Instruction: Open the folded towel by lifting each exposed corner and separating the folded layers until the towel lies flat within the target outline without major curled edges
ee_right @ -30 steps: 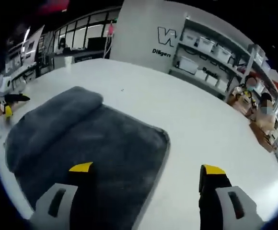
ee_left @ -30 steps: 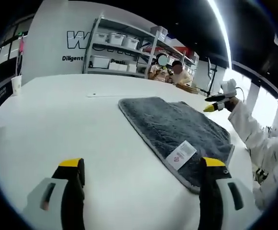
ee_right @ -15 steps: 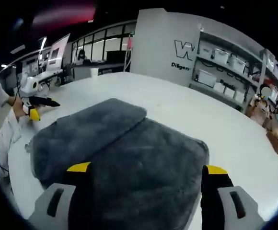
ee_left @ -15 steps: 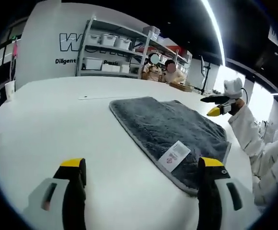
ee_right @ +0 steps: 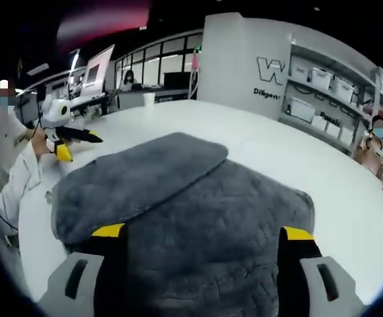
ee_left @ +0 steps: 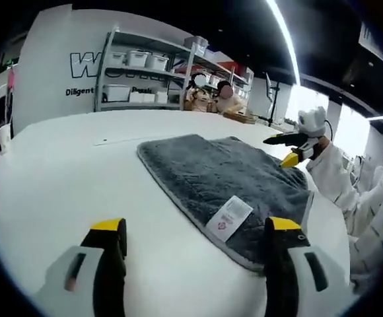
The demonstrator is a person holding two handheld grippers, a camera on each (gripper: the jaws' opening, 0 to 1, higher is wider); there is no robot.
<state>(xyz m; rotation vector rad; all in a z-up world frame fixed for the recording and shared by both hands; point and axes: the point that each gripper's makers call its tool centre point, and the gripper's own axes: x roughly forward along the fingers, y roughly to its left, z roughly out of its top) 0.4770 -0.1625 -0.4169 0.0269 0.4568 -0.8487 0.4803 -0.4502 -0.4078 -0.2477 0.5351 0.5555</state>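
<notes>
Grey plush towel (ee_left: 228, 175) lies on the white table (ee_left: 72, 172), still partly folded: in the right gripper view one layer (ee_right: 139, 175) is doubled over on the left part of the towel (ee_right: 231, 218), its fold edge running diagonally. In the left gripper view a white care label (ee_left: 229, 218) sits near the towel's near edge, which shows a paler hem.

Left gripper (ee_left: 195, 231): jaws spread wide, yellow-tipped, nothing between them; they hang above bare table just short of the towel's near edge, right jaw close to the hem. Contact with towel cannot be told.

Right gripper (ee_right: 201, 232): jaws spread wide, empty, held over the towel's near part; touching or not cannot be told.

In the left gripper view the right gripper (ee_left: 290, 148) appears at the towel's far right side, held by a person in a white sleeve (ee_left: 340, 188). In the right gripper view the left gripper (ee_right: 69, 142) sits left of the towel.

Background: shelving with white bins (ee_left: 135, 76), lettered white wall (ee_right: 244, 59).
</notes>
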